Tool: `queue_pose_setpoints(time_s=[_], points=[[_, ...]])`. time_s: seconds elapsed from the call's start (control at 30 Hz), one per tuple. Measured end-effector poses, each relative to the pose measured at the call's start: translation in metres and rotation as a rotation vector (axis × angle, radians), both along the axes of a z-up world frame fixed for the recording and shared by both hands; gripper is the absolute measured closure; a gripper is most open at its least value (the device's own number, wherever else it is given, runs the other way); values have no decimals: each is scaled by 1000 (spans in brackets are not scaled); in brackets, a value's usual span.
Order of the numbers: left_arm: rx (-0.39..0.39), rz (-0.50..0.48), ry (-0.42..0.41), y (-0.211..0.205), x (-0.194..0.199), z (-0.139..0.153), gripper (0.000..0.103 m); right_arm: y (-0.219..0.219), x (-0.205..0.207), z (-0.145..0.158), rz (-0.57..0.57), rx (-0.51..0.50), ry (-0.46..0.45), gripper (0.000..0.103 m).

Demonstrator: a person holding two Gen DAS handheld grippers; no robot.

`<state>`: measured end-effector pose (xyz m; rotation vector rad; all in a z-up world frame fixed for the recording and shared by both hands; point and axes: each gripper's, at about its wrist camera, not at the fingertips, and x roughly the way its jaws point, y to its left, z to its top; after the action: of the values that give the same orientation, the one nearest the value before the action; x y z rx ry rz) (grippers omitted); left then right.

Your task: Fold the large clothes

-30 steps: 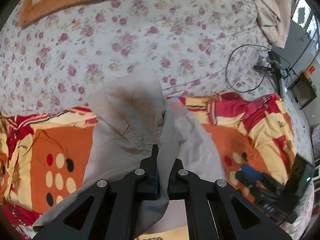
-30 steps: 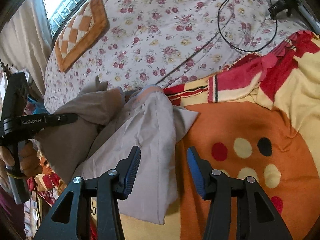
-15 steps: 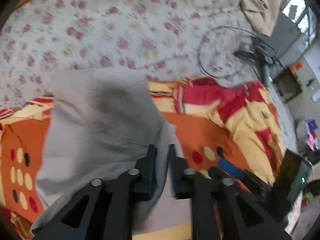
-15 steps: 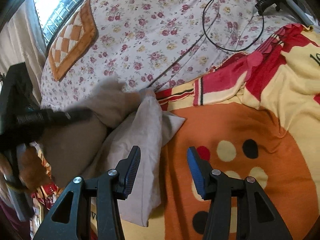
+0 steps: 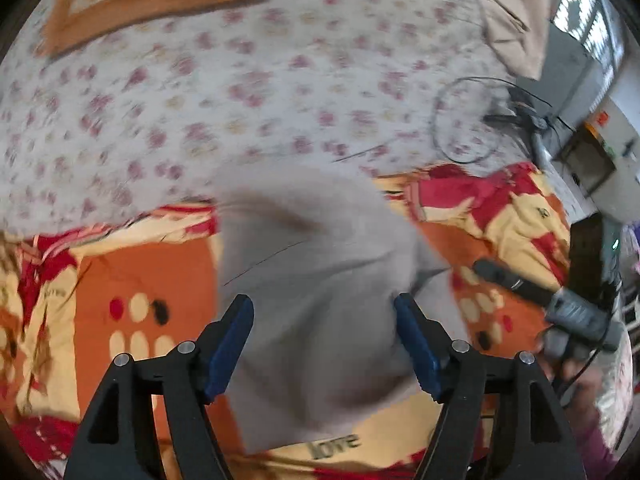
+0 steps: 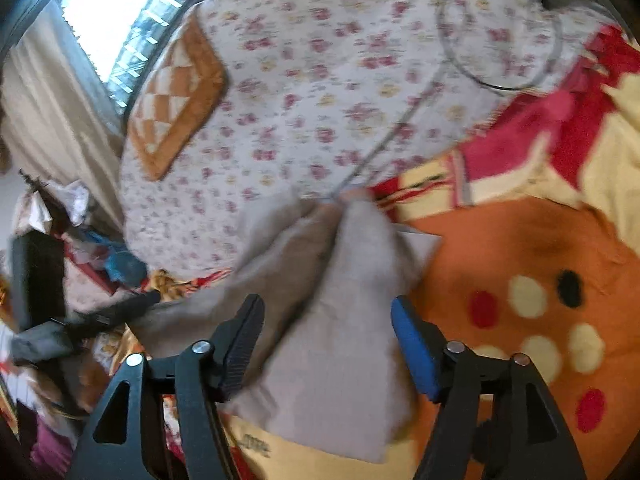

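A grey-beige garment (image 5: 320,280) lies folded over on an orange, red and yellow blanket (image 5: 140,272). My left gripper (image 5: 324,340) is open above the garment, its blue pads apart and holding nothing. In the right wrist view the same garment (image 6: 340,320) lies bunched on the blanket (image 6: 520,260). My right gripper (image 6: 328,344) is open over its near part and empty. The right gripper's body also shows at the right of the left wrist view (image 5: 560,304). Both views are motion-blurred.
A floral bedsheet (image 5: 240,100) covers the bed beyond the blanket. An orange checked cushion (image 6: 176,96) lies at the far side. A black cable loop (image 5: 468,120) lies on the sheet to the right. A window (image 6: 120,20) and curtain stand behind.
My left gripper was shut on the garment; it has opened and let the cloth drop flat. The right gripper stayed open and shifted left over the garment.
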<state>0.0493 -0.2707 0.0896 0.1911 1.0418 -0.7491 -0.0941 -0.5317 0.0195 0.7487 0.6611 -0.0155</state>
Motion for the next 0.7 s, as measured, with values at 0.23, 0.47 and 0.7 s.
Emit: queue_pose_setpoints(time_s=[0.23,0.47,0.7], points=[[-83,-95,100,1,-24,-42,32,5,71,1,73,116,33,14],[-60,-130,158,-20,-30,-88,33,18,137,-21,164,125,139,12],[-110,-108,195,-31,-27,-92,34,35,169,-40,193,-7,215,83]])
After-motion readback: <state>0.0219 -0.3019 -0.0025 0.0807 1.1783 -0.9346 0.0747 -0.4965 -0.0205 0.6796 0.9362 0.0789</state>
